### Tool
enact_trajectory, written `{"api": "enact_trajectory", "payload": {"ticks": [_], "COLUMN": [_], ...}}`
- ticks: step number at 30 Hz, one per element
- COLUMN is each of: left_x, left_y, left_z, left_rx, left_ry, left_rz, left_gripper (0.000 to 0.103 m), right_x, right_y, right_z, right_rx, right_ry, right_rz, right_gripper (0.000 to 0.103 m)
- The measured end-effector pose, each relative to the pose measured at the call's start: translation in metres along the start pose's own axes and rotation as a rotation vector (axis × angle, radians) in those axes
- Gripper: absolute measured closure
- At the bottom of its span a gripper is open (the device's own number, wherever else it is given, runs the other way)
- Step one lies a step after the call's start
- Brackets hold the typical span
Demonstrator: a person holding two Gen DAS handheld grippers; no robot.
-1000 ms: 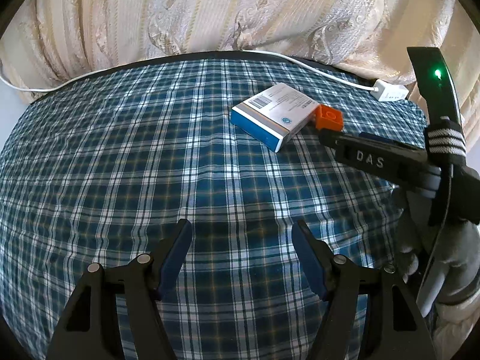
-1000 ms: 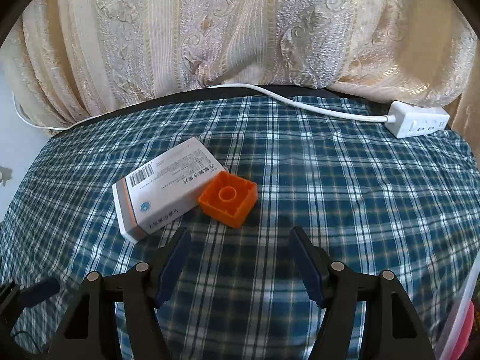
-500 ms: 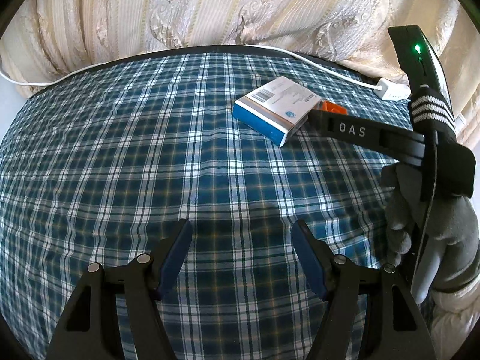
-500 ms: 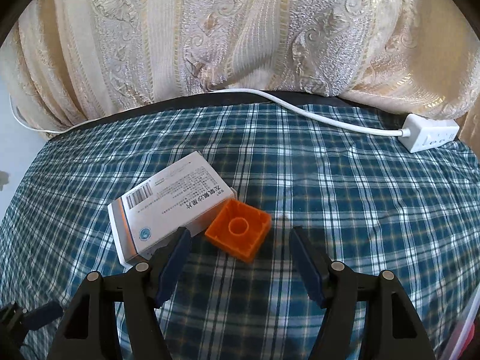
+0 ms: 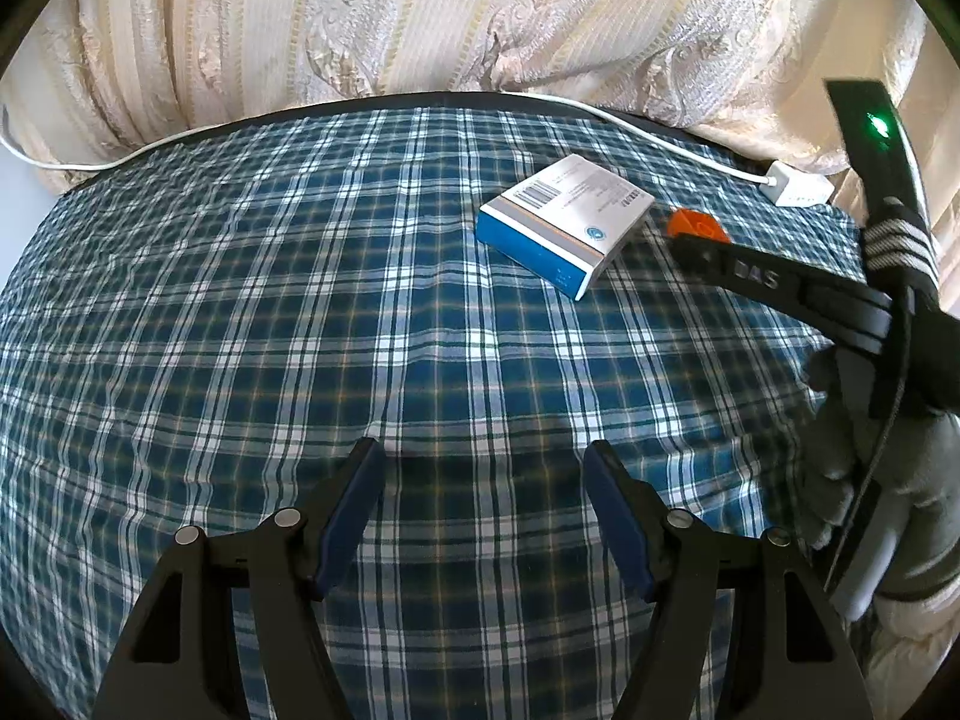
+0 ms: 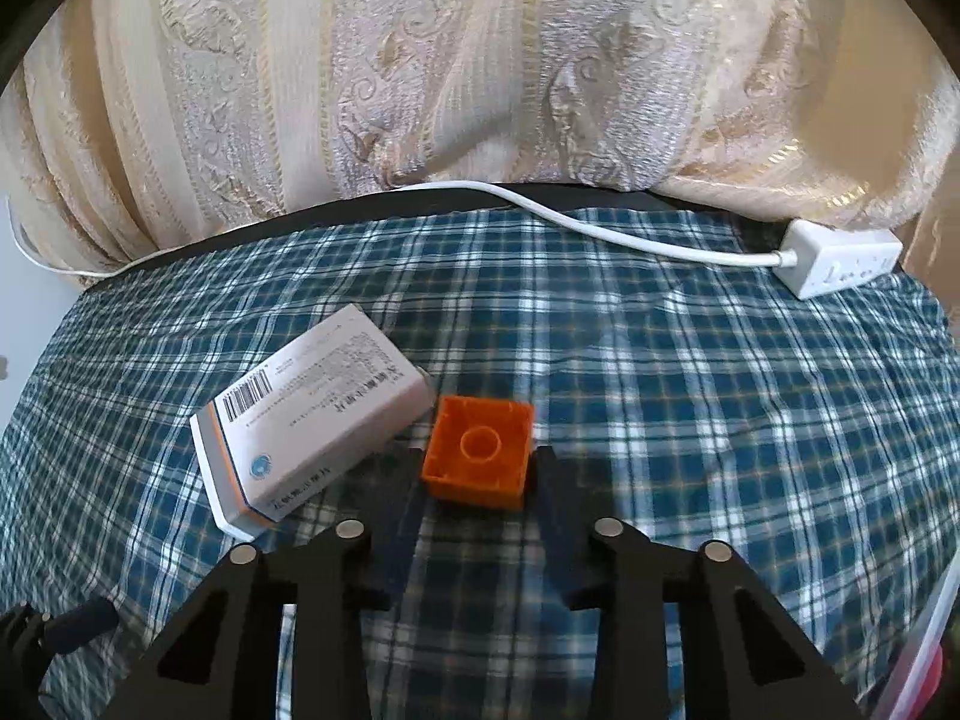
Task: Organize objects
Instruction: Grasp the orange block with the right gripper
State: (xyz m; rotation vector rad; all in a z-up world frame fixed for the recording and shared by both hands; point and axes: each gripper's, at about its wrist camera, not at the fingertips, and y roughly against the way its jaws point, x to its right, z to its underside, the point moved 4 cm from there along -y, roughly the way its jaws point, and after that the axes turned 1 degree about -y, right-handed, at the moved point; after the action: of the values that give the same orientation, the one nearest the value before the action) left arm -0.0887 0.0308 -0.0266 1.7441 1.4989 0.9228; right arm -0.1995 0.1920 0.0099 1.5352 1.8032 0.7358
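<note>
An orange hollow block [image 6: 478,451] lies open side up on the blue plaid cloth [image 6: 690,396]. My right gripper [image 6: 478,468] has closed its fingers onto the block's two sides. A white and blue medicine box [image 6: 312,414] lies just left of the block, close to the left finger. In the left wrist view the box [image 5: 564,217] and the block [image 5: 696,223] sit at the far right, with the right gripper [image 5: 690,243] reaching onto the block. My left gripper [image 5: 483,480] is open and empty over the cloth.
A white power strip [image 6: 840,258] with its cable [image 6: 600,228] lies at the table's back right edge. A cream curtain [image 6: 480,60] hangs behind the table. A gloved hand [image 5: 888,480] holds the right gripper. A pink-edged clear container [image 6: 936,630] shows at the lower right.
My right gripper has moved forward around the orange block and its fingers have closed from wide open onto it. The left gripper has stayed open and almost still.
</note>
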Motion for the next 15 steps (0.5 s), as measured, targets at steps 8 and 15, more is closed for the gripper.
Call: {"api": "enact_trajectory", "payload": {"ticks": [8,15], "left_x": [-0.001,0.003], "left_y": [0.002,0.001], "left_z": [-0.003,-0.007], "left_rx": [0.037,0.034], "left_ry": [-0.004,-0.007], "left_rz": [-0.019,-0.006], "left_gripper": [0.033,0.033], "right_x": [0.015,0.024], "right_y": [0.018,0.030], "right_z": [0.019,0.032], "right_rx": [0.005,0.005], "right_ry": [-0.025,-0.021], "right_rz": [0.006,0.003], "right_gripper": [0.068,0.068]}}
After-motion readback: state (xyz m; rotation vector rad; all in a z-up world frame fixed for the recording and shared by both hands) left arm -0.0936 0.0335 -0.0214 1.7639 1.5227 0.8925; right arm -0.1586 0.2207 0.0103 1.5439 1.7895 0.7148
